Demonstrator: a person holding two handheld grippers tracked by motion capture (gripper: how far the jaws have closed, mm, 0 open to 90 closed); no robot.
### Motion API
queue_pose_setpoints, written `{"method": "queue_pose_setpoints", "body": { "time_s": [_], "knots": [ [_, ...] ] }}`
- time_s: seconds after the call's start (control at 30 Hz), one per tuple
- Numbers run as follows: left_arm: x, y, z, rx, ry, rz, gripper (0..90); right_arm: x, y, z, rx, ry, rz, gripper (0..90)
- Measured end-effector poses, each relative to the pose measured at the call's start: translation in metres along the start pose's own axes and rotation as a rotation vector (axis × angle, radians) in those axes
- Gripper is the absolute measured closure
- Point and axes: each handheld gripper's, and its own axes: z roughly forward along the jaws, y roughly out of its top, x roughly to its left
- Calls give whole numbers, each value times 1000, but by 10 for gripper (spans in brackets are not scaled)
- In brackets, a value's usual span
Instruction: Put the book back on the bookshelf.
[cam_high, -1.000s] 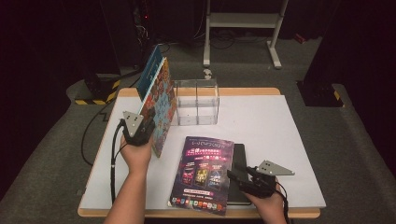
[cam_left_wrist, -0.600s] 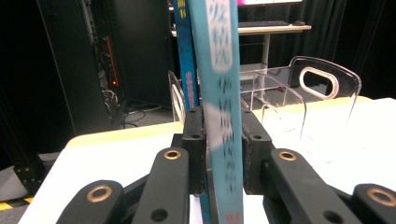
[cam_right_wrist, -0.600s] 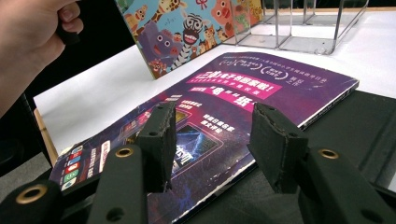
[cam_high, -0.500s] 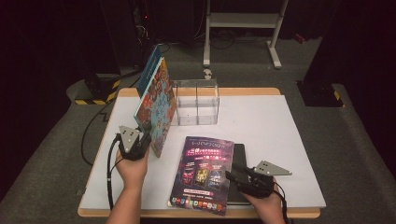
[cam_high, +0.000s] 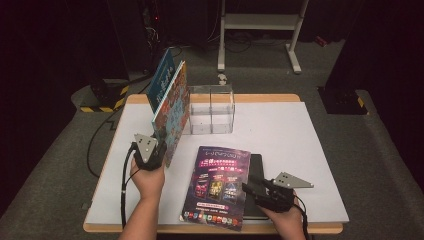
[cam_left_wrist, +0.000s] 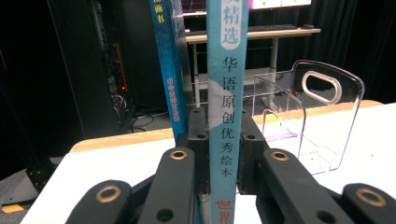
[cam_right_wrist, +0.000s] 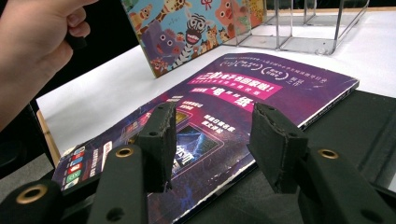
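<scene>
On the left side of the table (cam_high: 310, 150), your left gripper (cam_high: 159, 150) is clamped on the spine of the picture book (cam_high: 172, 115). Its jaws have just been closing, and the left gripper view shows both pads pressed flat against the pale blue spine (cam_left_wrist: 224, 116), one on each side. You hold the book upright on its lower edge, its animal cover facing the middle of the table, and it leans a little away from you. Just behind it a second, blue book (cam_high: 161, 77) stands tilted the same way; in the left gripper view its spine (cam_left_wrist: 170, 70) rises just beside the one you grip. To the right of both stands the clear rack (cam_high: 210, 107), its divider and cut-out handle (cam_left_wrist: 322, 86) visible through the plastic. The picture book's far end lies close beside the rack's left wall; whether they touch, you cannot tell.

Near the front edge, your right gripper (cam_high: 250, 189) rests low over the purple magazine (cam_high: 217, 185). Its jaws stand apart with nothing between them, the black pads (cam_right_wrist: 161, 135) hovering above the magazine's cover (cam_right_wrist: 233, 102). The magazine lies flat, its right part overlapping a black pad (cam_high: 256, 170) underneath. Your left hand (cam_right_wrist: 37, 51) shows at the upper left of the right gripper view, beside the picture book's cover (cam_right_wrist: 187, 28).
</scene>
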Motion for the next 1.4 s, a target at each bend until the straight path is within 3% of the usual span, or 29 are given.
{"method": "queue_pose_setpoints", "body": {
  "time_s": [0.37,0.53,1.2,1.4],
  "knots": [
    [4,2,11,5,35,-28,799,0,0,0,0,2,4,505],
    [8,2,16,7,44,-59,798,0,0,0,1,4,2,505],
    [10,-1,15,1,38,-79,781,1,0,1,6,0,-4,504],
    [12,-4,13,13,12,-87,695,1,-1,2,15,-8,-14,500]
  ]
}}
